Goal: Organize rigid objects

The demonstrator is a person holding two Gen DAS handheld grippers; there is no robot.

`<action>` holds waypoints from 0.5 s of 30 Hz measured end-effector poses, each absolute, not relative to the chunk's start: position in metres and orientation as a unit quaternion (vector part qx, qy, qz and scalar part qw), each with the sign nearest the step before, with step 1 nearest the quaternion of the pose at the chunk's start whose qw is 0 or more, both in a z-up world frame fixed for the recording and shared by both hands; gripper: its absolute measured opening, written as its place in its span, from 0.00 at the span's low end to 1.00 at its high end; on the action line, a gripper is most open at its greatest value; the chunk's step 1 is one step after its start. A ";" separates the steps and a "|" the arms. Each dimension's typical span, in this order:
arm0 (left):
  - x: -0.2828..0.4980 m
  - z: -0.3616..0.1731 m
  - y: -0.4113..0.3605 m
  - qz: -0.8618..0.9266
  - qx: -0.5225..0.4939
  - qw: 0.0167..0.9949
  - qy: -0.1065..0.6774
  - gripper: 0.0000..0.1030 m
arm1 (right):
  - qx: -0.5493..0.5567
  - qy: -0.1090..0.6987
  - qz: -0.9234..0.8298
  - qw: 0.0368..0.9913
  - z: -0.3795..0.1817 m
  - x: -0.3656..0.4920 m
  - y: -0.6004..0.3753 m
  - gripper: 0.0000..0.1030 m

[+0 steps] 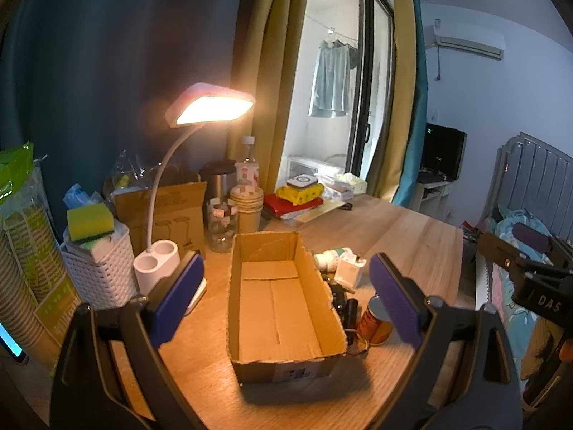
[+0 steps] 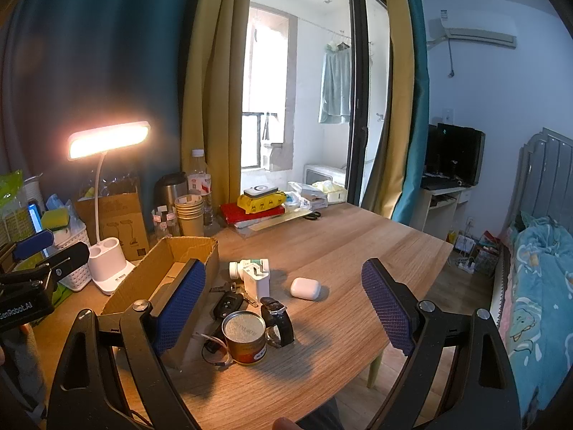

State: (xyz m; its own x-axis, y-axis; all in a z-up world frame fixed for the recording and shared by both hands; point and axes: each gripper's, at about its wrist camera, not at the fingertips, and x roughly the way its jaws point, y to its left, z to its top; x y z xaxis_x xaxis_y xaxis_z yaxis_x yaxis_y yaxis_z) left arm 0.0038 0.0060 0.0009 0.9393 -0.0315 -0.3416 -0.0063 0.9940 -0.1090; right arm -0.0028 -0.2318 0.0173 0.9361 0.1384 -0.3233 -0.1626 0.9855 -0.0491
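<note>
Two grippers, both wide open, nothing held. Wood table [image 2: 340, 243] carries everything. Cardboard box [image 1: 279, 308] sits open-topped w/ bare floor, near table's left-front; left gripper [image 1: 286, 294] hovers over it, blue pads either side of box in that view. Right gripper [image 2: 283, 304] hangs above the loose items just right of box.

Lamp [image 2: 107, 139] lit, its white base [image 2: 107, 265] left of box, w/ white basket [image 1: 100, 268] + yellow-green sponge [image 1: 89, 220] beside it. Back of table: brown carton [image 2: 121, 218], steel flask [image 2: 170, 188], water bottle [image 2: 198, 179], paper cups [image 2: 189, 211], yellow toy tank [image 2: 261, 202] on red book [image 2: 250, 213].

Loose items, close to box's right wall: tin can [image 2: 245, 337] upright at front; black watch [image 2: 277, 320] touching or just beside can; white charger [image 2: 256, 279] standing behind; white pill bottle [image 2: 240, 268] lying on its side behind charger; car key [image 2: 227, 302] flat btwn charger and can; small cable [image 2: 215, 351] left of can. White earbud case [image 2: 305, 288] sits apart, right of the cluster
</note>
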 end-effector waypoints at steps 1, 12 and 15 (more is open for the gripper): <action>0.004 0.001 0.006 -0.006 -0.055 0.983 0.174 0.91 | -0.038 0.161 0.077 0.983 0.017 -0.003 -0.232 0.88; 0.002 0.002 0.005 -0.005 -0.055 0.983 0.173 0.91 | -0.037 0.163 0.077 0.983 0.017 -0.003 -0.231 0.88; 0.002 0.002 0.005 -0.005 -0.054 0.983 0.173 0.91 | -0.036 0.163 0.078 0.983 0.017 -0.003 -0.231 0.88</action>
